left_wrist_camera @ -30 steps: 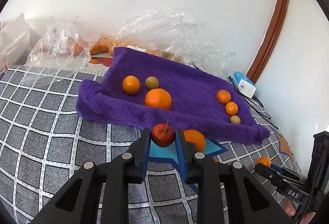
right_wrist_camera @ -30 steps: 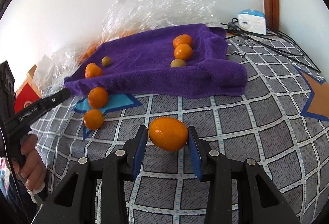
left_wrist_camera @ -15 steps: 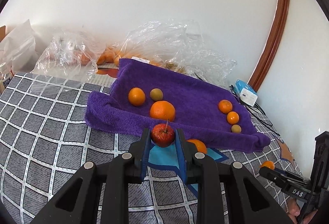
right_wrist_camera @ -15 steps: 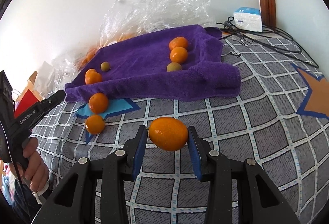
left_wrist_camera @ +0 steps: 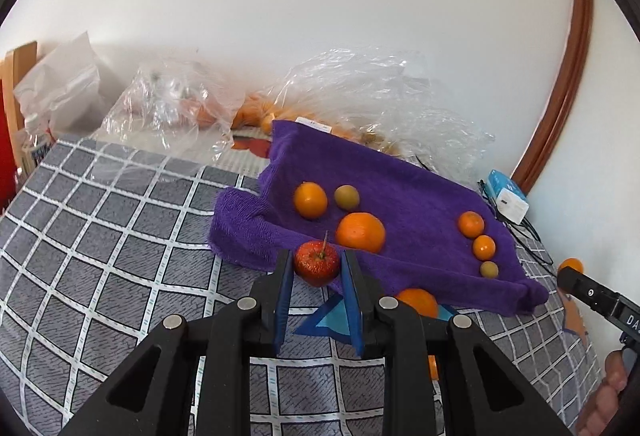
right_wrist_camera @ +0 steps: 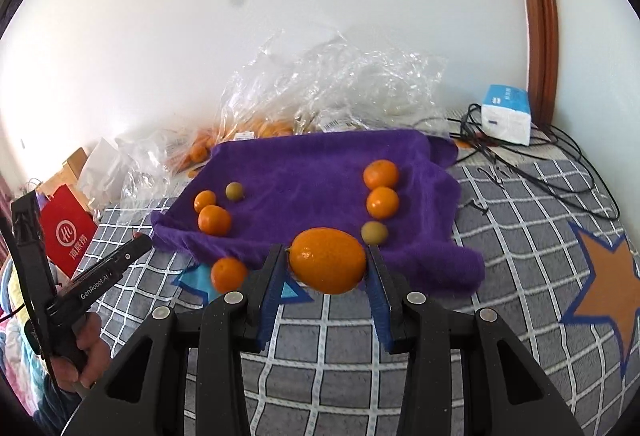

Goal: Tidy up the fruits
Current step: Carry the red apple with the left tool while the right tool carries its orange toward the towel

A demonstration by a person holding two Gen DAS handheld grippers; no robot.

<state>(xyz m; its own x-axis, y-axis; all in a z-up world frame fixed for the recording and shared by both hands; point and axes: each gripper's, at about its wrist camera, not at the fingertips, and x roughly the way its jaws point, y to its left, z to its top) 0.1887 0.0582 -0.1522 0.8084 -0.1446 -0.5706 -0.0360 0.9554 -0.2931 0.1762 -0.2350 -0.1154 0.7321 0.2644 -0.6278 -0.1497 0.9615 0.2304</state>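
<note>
So both grippers have fruit in them right now. The left gripper (left_wrist_camera: 317, 268) has its blue jaws clamped on a small red apple (left_wrist_camera: 317, 262), stem pointing up, held above the grey checked bedspread (left_wrist_camera: 100, 236) just in front of the near edge of the purple towel (left_wrist_camera: 408, 192). The right gripper (right_wrist_camera: 326, 266) is squeezed onto a big oval orange (right_wrist_camera: 328, 260), also up in the air right at the towel's front edge. On the towel there are two little groups: toward the left side two oranges (right_wrist_camera: 214, 219) and a small greenish fruit (right_wrist_camera: 234, 191), and on the right side two more oranges (right_wrist_camera: 382, 201) in a line with another greenish fruit (right_wrist_camera: 374, 232) at the near end. One loose orange (right_wrist_camera: 228, 274) sits on the bedspread just off the towel, on a blue star print. Behind the towel is a heap of crinkly clear plastic bags (right_wrist_camera: 328, 88) with more oranges inside, and a white and blue box (right_wrist_camera: 506, 114) with black cables by the wall.
</note>
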